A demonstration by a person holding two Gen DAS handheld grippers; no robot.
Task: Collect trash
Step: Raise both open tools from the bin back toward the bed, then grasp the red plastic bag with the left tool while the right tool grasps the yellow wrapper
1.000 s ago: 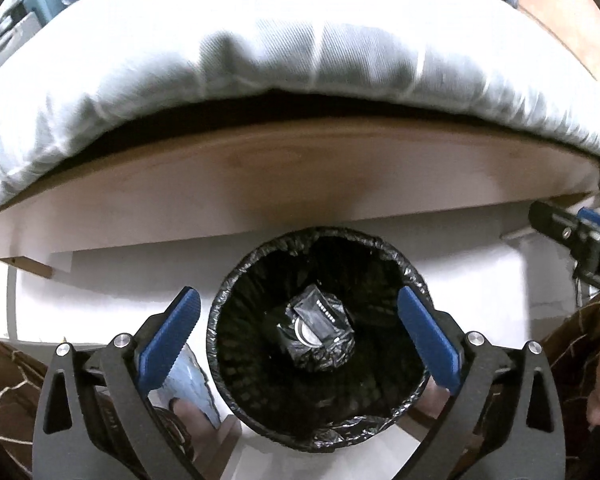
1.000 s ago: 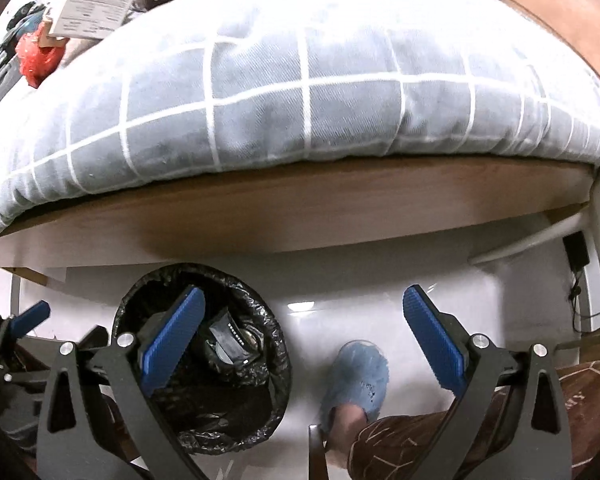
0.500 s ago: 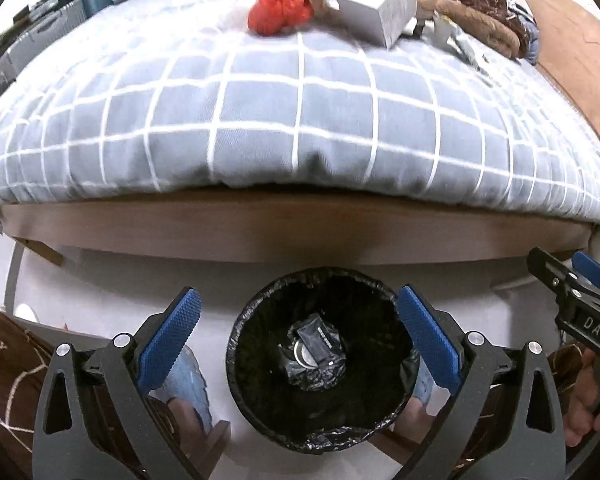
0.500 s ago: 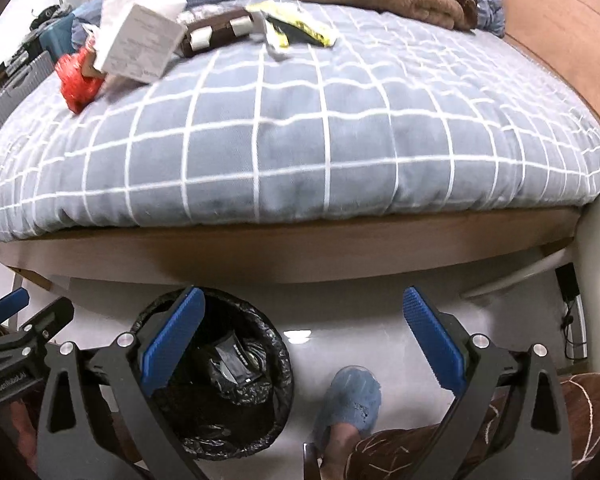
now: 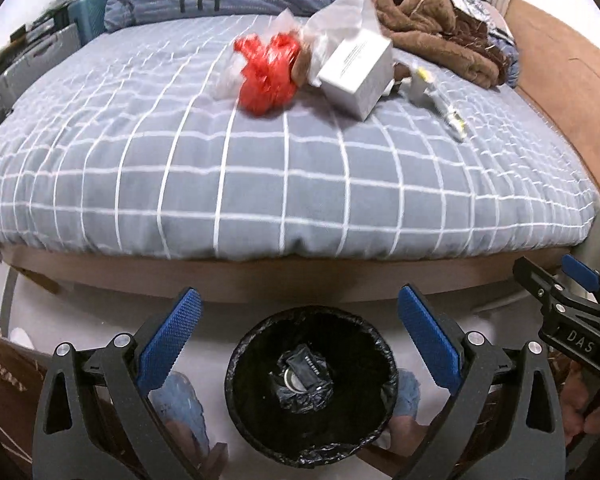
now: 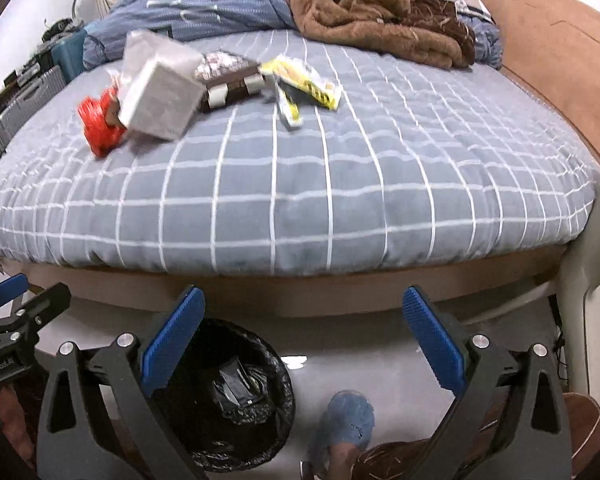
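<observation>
Left gripper (image 5: 298, 334): jaws spread wide, holding nothing, above the bin.
Right gripper (image 6: 302, 330): jaws spread wide, holding nothing, just right of the bin.
Trash bin (image 5: 312, 386): black-lined, on the floor at the bed's near edge; black wrapper (image 5: 306, 372) lying at its bottom.
Bed (image 5: 284, 200): grey checked cover.
Red bag (image 5: 270, 74): mid-bed, toward the far-left part, touching the white box.
White box (image 5: 356, 68): tilted, just right of the red bag.
Brown packet (image 6: 230, 80): right of the box.
Yellow wrappers (image 6: 304, 84): beside the packet.
Brown blanket (image 6: 376, 12): bunched at the far edge.
</observation>
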